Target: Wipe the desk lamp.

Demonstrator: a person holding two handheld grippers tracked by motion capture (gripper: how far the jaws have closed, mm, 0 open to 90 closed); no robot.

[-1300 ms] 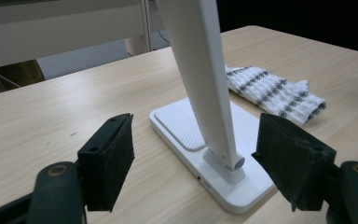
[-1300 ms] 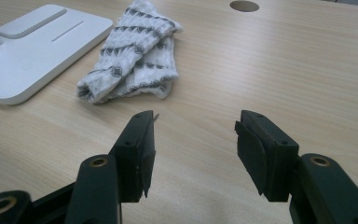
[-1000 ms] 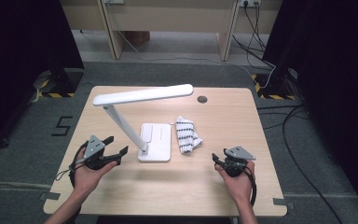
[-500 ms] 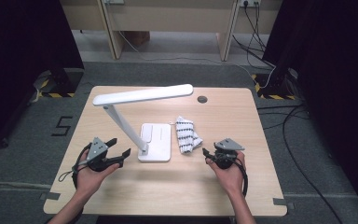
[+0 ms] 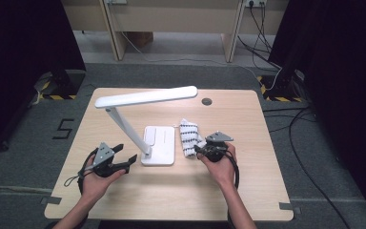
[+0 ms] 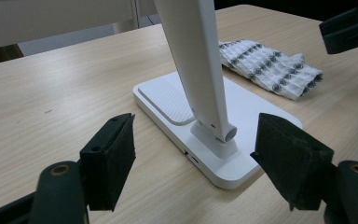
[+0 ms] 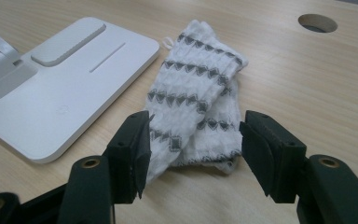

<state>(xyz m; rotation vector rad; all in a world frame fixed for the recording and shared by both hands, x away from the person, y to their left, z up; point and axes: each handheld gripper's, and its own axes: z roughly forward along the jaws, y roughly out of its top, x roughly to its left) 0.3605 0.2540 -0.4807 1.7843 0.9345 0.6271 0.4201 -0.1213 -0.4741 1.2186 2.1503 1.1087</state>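
From my screen, the pale rectangular wooden desk [image 5: 248, 191] shows a fine printed grain with a smooth, low-sheen laminate look. The white plastic desk lamp [image 6: 223, 116] is smooth and satin, with a finely ribbed patch on its base. At about two o'clock from that base lies the white folded cloth with grey diamond stripes [image 7: 200, 102], soft, waffle-textured and matt. My right claw [image 7: 193, 149] has matt black, slightly grainy pads [image 7: 133, 149].
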